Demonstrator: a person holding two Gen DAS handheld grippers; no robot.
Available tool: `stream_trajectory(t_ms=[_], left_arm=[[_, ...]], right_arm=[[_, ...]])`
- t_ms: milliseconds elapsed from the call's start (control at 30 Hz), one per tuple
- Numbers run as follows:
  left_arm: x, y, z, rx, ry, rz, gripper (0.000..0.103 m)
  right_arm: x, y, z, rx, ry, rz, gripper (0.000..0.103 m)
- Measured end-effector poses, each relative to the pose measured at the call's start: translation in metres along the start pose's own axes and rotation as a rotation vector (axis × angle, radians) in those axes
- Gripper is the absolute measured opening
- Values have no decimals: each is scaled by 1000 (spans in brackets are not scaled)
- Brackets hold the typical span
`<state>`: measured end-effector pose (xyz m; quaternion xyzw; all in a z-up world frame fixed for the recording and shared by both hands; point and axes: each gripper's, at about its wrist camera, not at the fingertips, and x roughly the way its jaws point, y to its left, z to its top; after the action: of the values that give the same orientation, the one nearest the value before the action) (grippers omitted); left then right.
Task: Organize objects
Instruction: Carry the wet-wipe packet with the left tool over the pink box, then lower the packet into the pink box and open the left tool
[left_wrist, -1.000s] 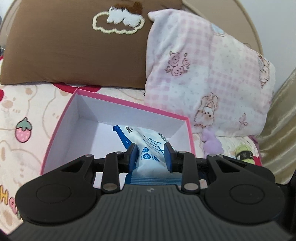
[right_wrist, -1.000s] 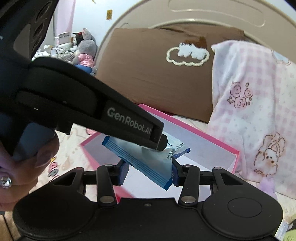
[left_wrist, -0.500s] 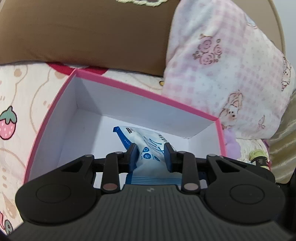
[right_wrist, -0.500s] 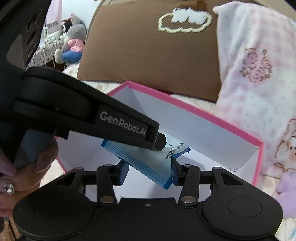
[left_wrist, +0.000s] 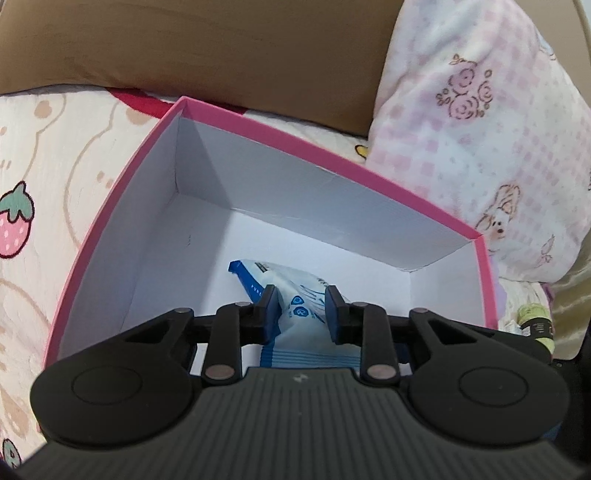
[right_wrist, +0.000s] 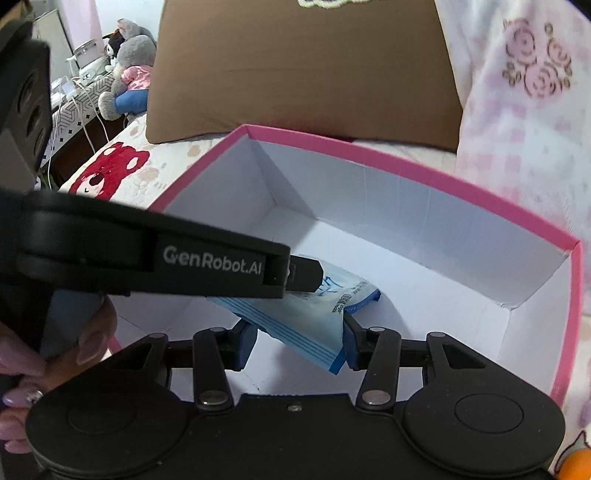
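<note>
Two hand-held grippers, left and right, pinch one soft, light tissue pack above the pink box; judged crushable, best held by its edges

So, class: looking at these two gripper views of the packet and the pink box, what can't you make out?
- Packet: near end hidden behind the left gripper body, left wrist view.
- Packet print: too small and creased to read, either view.
- Pink box: near wall hidden by the right gripper, right wrist view.
- Brown pillow: top cut off by the frame edge.
</note>
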<state>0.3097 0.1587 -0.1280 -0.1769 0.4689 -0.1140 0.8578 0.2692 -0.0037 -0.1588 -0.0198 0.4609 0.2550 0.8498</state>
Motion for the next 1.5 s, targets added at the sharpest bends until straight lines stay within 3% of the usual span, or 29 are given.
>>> stream_trajectory(t_ms=[267, 467, 833, 1000, 1067, 1367, 1500], left_arm=[[10, 5, 3, 6, 27, 47, 22], [16, 13, 7, -36, 29, 38, 22], [17, 23, 12, -78, 27, 27, 23], [20, 26, 12, -91, 41, 35, 23], [20, 27, 12, -94, 50, 40, 23], [12, 21, 10, -86, 61, 77, 27], [-4, 17, 10, -56, 51, 94, 41]], right_arm=[[15, -2, 3, 86, 77, 66, 53], [27, 3, 7, 107, 100, 7, 47], [54, 12, 19, 57, 122, -124, 47], [58, 11, 19, 59, 140, -96, 54], [55, 13, 17, 40, 133, -108, 61], [11, 10, -1, 14, 65, -134, 62], [-12, 8, -8, 10, 36, -121, 62]])
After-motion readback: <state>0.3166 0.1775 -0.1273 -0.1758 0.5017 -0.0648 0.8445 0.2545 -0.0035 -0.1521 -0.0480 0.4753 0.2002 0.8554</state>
